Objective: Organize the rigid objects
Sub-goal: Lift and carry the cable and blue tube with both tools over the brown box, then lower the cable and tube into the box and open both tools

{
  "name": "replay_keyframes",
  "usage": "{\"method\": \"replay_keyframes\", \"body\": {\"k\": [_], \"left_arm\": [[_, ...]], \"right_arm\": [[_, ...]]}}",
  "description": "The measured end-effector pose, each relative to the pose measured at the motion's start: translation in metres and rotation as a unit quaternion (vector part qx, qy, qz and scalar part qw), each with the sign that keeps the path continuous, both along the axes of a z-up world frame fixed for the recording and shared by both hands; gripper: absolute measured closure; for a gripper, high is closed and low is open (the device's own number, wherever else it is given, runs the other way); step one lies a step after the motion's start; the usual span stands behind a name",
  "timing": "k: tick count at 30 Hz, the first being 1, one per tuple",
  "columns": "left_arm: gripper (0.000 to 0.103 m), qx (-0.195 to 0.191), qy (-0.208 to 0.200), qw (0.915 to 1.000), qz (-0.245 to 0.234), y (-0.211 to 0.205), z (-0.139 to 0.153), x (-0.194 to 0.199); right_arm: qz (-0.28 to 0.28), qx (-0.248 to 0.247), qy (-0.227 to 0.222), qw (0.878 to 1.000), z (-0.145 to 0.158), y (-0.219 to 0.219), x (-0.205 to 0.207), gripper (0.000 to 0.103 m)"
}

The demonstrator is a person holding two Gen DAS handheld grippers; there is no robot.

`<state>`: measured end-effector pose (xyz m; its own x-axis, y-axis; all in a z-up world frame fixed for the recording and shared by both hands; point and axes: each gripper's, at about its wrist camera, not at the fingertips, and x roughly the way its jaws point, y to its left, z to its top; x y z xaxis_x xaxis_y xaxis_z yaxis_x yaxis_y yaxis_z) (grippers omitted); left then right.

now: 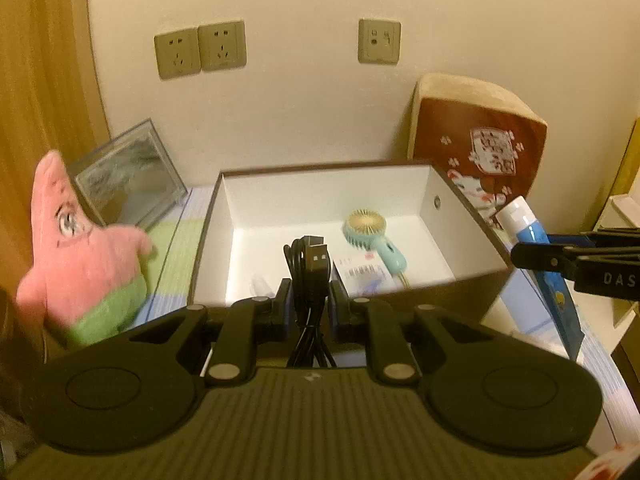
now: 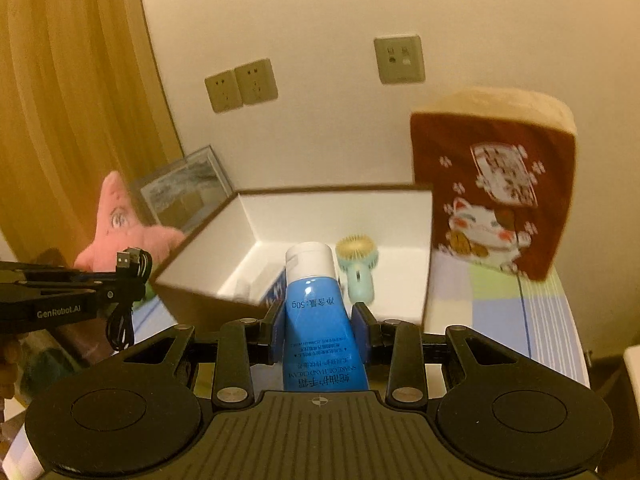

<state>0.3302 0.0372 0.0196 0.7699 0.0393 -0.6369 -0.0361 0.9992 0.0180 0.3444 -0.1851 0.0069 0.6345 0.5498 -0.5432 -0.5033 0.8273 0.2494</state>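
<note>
My left gripper (image 1: 310,292) is shut on a coiled black USB cable (image 1: 310,268), held just in front of the near wall of an open brown box with a white inside (image 1: 320,194). My right gripper (image 2: 320,320) is shut on a blue hand cream tube with a white cap (image 2: 316,312), held in front of the same box (image 2: 340,216). Inside the box lie a mint handheld fan (image 1: 372,236) and a small white labelled pack (image 1: 366,274). The left gripper with the cable (image 2: 128,268) shows at the left of the right wrist view. The tube (image 1: 536,252) shows at the right of the left wrist view.
A pink starfish plush (image 1: 80,252) and a picture frame (image 1: 128,178) stand left of the box. A brown lucky-cat cushion (image 2: 492,184) stands behind it on the right. The table has a striped cloth (image 2: 532,312). Wall sockets (image 1: 200,50) are above.
</note>
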Motion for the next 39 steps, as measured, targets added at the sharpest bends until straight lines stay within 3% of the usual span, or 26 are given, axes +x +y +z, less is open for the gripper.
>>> {"method": "replay_keyframes", "body": {"k": [13, 26, 36, 39], "left_arm": [[0.088, 0.007, -0.003, 1.0, 0.005, 0.03, 0.004, 0.082], [0.088, 0.008, 0.048, 0.9988, 0.006, 0.048, -0.044, 0.15], [0.087, 0.008, 0.087, 0.9961, 0.0, 0.05, -0.077, 0.181], [0.082, -0.002, 0.092, 0.9957, 0.002, 0.052, -0.081, 0.187]], "right_arm": [[-0.031, 0.012, -0.011, 0.999, 0.013, 0.031, 0.08, 0.067], [-0.084, -0.02, 0.03, 0.996, -0.025, 0.052, 0.15, 0.067], [-0.097, -0.052, 0.058, 0.992, -0.059, 0.06, 0.171, 0.067], [-0.098, -0.058, 0.057, 0.992, -0.061, 0.061, 0.175, 0.066]]}}
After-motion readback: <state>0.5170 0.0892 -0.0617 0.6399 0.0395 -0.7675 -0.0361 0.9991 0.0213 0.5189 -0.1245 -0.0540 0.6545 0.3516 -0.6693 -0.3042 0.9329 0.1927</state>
